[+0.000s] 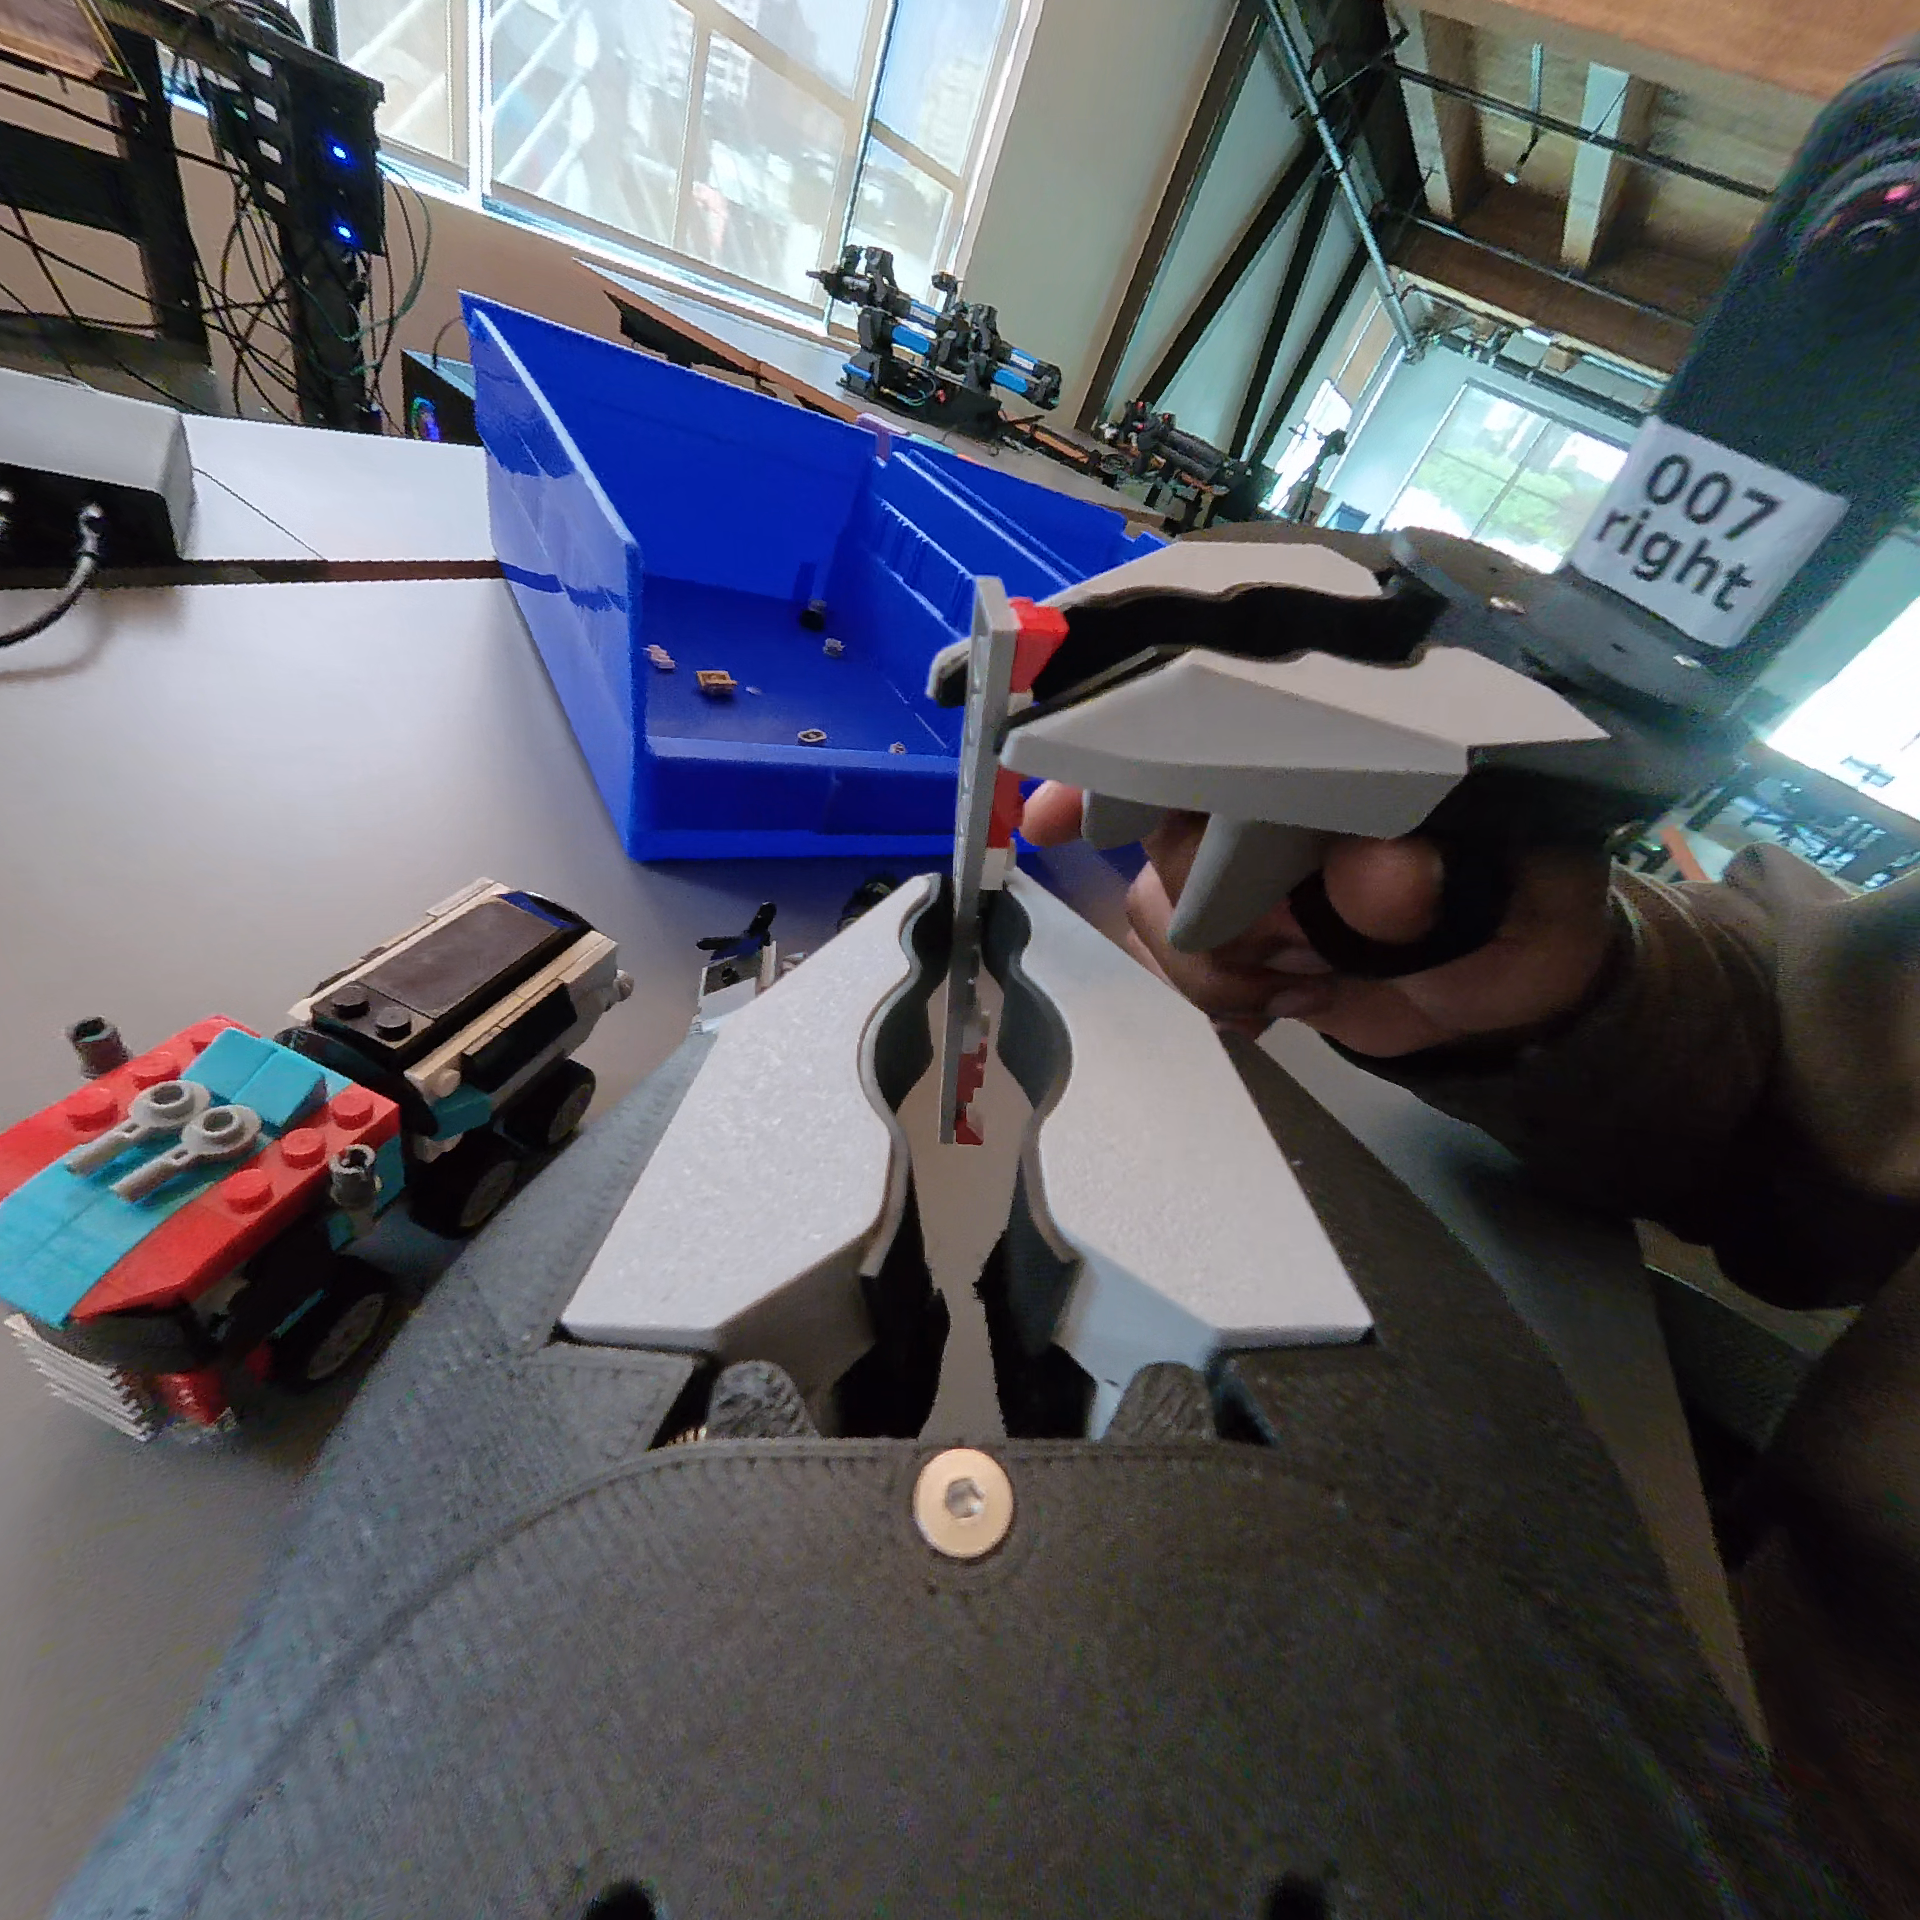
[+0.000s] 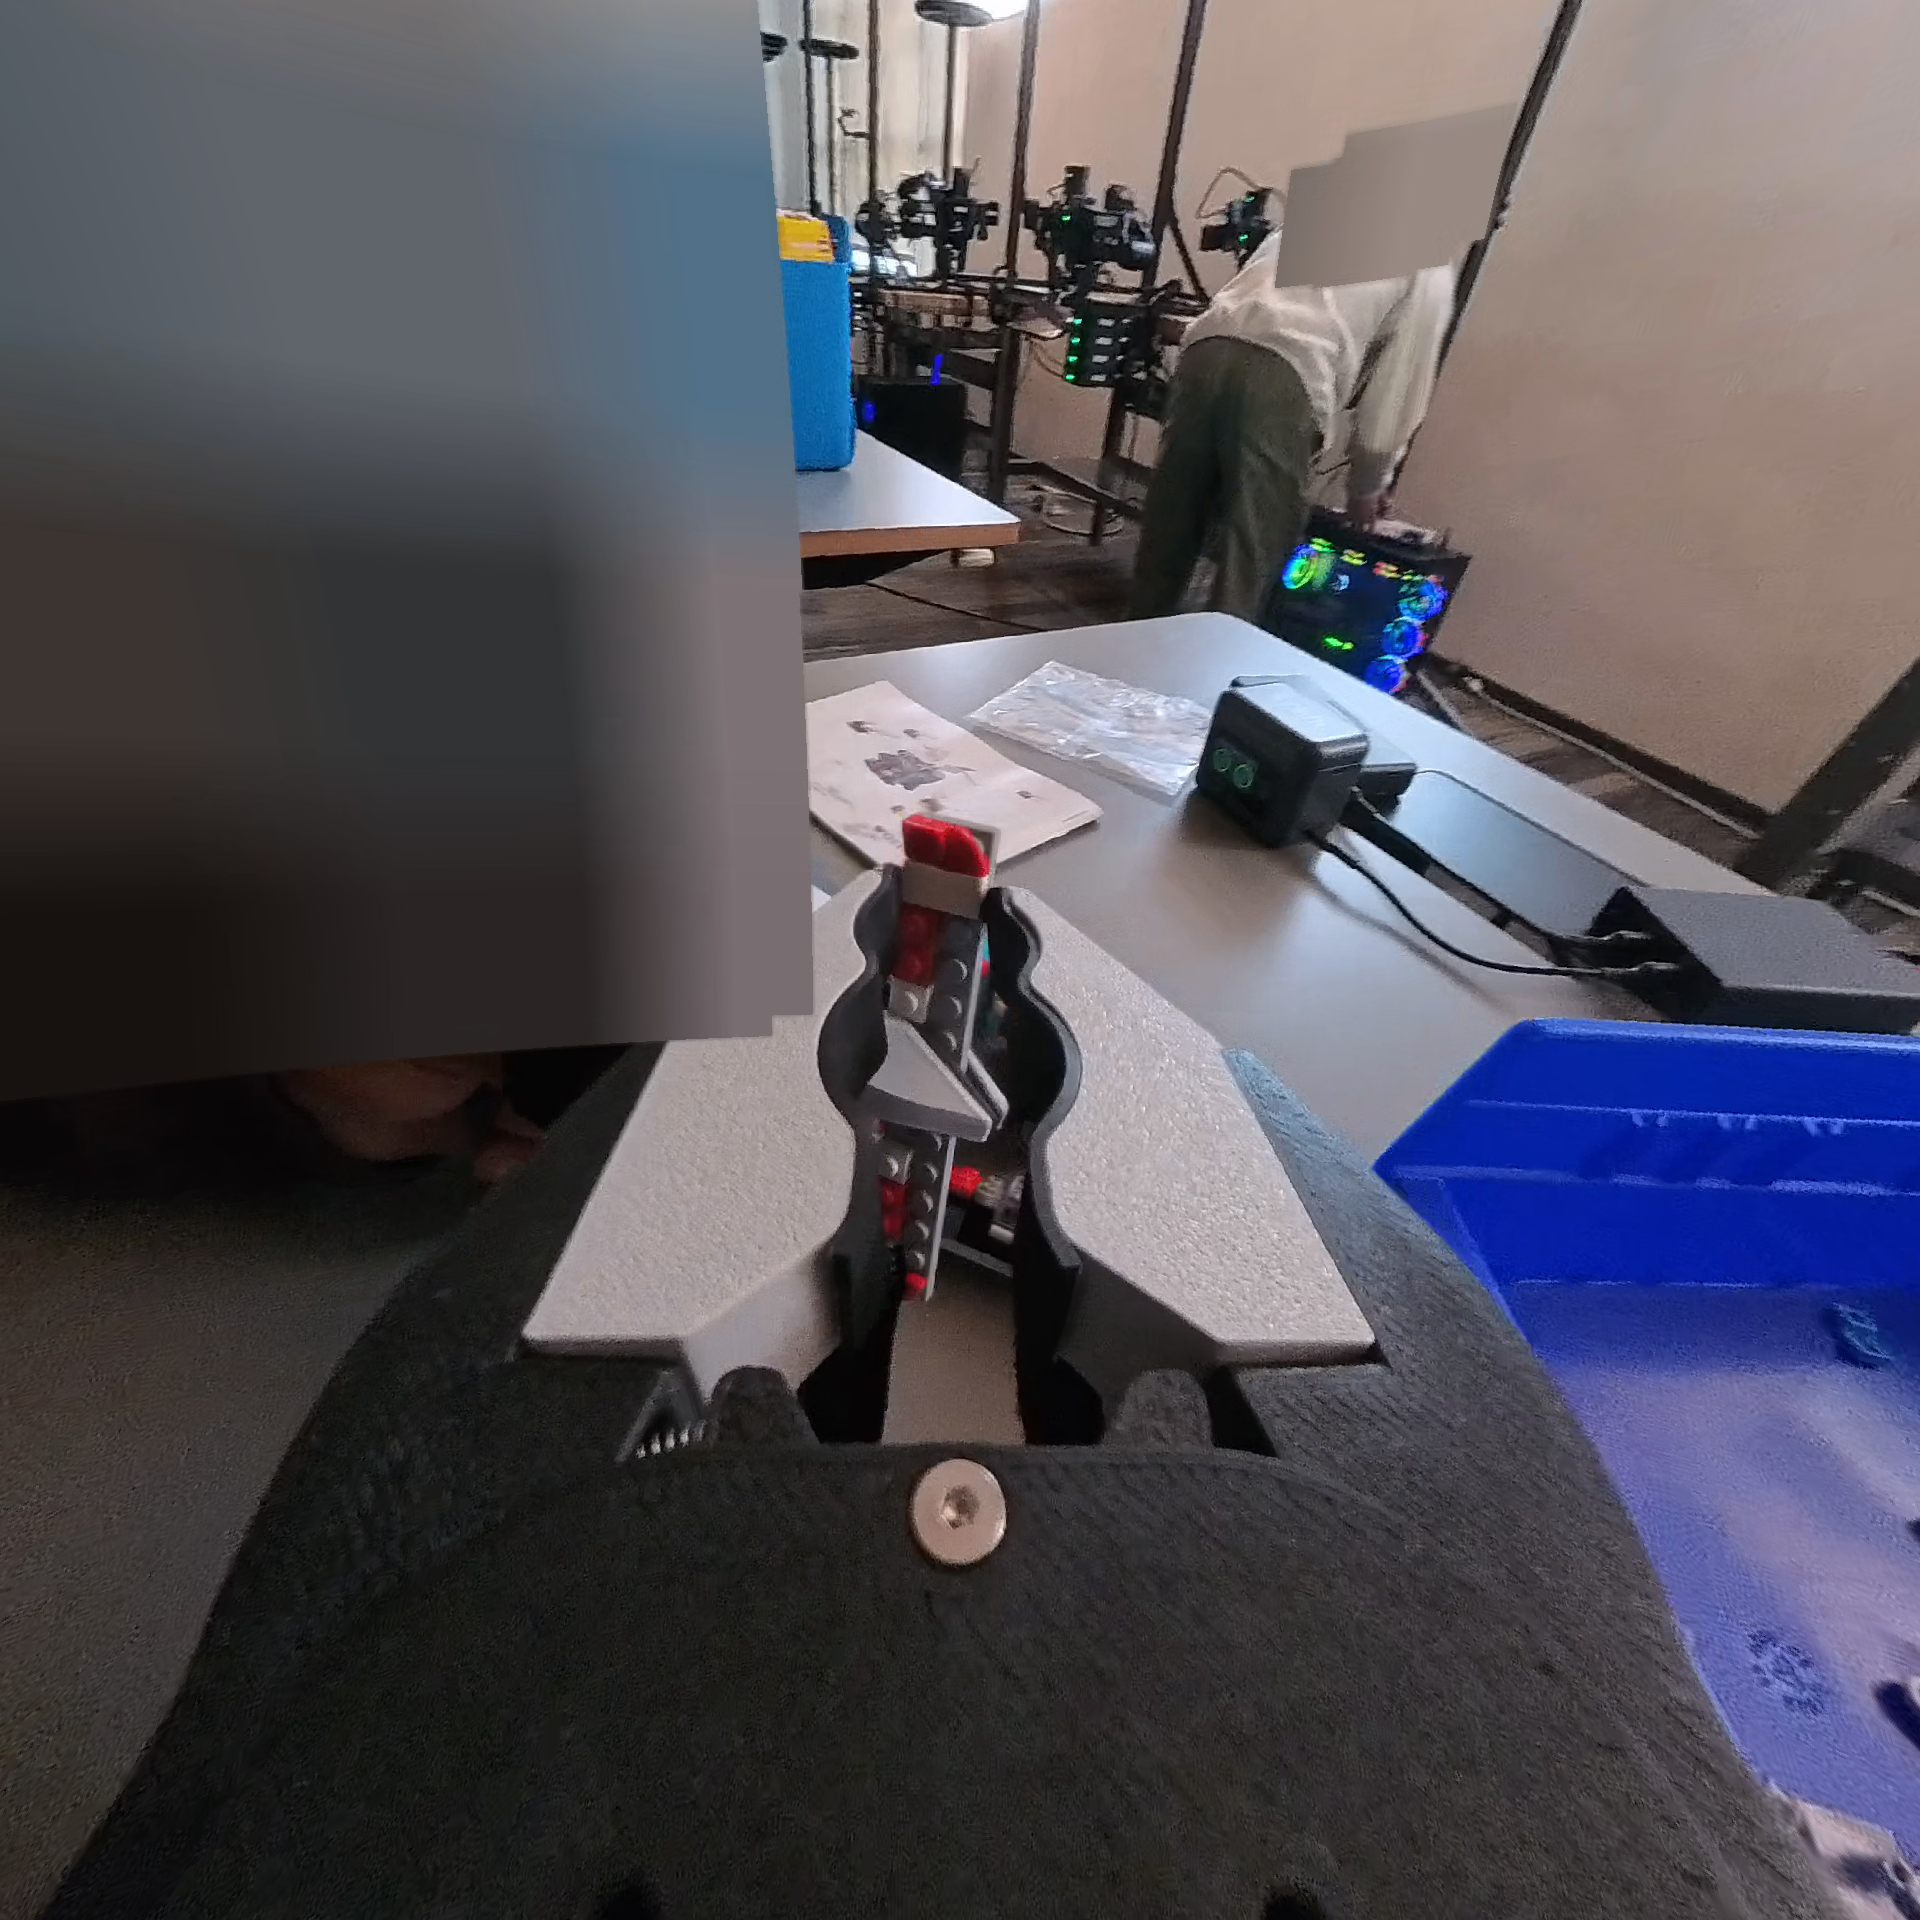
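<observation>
A thin grey brick plate with red and white bricks on one face (image 1: 982, 790) stands upright in the air between both grippers. My left gripper (image 1: 971, 894) is shut on its lower part, both pads pressed on it. My right gripper (image 1: 982, 707) comes in from the right and is shut on its upper part, where a red brick (image 1: 1039, 634) sits. In the right wrist view the same plate (image 2: 940, 935) sits between my right gripper's (image 2: 940, 904) pads, and a grey fingertip (image 2: 925, 1101) of the left gripper shows lower down on it.
A blue bin (image 1: 582, 540) with small loose pieces stands behind on the grey table and also shows in the right wrist view (image 2: 1662, 1195). A red, teal and black brick truck (image 1: 260, 1164) stands at left. Booklet (image 2: 935, 769), plastic bag (image 2: 1101, 717) and black device (image 2: 1278, 758) lie farther off. One gripper's finger ends stand about 5 centimetres off the other's.
</observation>
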`<move>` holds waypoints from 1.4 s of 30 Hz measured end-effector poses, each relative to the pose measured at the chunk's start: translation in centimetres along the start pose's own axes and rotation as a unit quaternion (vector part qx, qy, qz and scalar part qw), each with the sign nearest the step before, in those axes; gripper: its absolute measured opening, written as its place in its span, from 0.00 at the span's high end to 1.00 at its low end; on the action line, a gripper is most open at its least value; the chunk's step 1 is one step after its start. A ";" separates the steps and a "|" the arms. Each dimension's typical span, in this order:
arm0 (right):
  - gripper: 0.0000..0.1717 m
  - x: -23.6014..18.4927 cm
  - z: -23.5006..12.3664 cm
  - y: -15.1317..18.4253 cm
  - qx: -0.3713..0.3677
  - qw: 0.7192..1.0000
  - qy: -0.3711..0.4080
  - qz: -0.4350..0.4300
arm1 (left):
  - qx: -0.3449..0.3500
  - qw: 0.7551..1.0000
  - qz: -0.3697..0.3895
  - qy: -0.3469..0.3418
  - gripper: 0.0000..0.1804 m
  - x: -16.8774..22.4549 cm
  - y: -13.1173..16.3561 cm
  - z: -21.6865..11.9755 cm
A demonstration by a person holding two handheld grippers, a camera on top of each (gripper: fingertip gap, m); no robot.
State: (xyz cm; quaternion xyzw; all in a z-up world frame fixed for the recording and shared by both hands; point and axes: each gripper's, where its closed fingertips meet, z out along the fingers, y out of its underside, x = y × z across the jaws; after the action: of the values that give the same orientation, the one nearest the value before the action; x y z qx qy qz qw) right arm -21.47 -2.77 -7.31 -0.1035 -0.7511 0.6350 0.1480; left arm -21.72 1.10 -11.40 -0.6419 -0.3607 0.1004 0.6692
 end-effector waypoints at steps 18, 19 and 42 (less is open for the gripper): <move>0.82 0.1 0.7 1.4 -0.029 0.998 0.051 -0.039 | -0.023 0.999 0.029 -0.026 0.97 -0.1 0.7 0.2; 0.81 0.1 0.7 1.3 -0.029 0.997 0.063 -0.046 | -0.027 0.998 0.038 -0.030 0.97 0.0 0.8 0.2; 0.91 -0.4 0.1 0.7 -0.026 0.996 -0.076 0.026 | -0.029 0.997 -0.031 0.061 0.97 1.4 1.0 0.5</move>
State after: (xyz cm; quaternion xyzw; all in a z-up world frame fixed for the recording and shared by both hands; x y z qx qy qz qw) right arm -21.14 -2.86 -8.01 -0.0783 -0.7735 0.6250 0.0709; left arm -20.62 2.50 -11.89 -0.6541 -0.3420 0.0297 0.6741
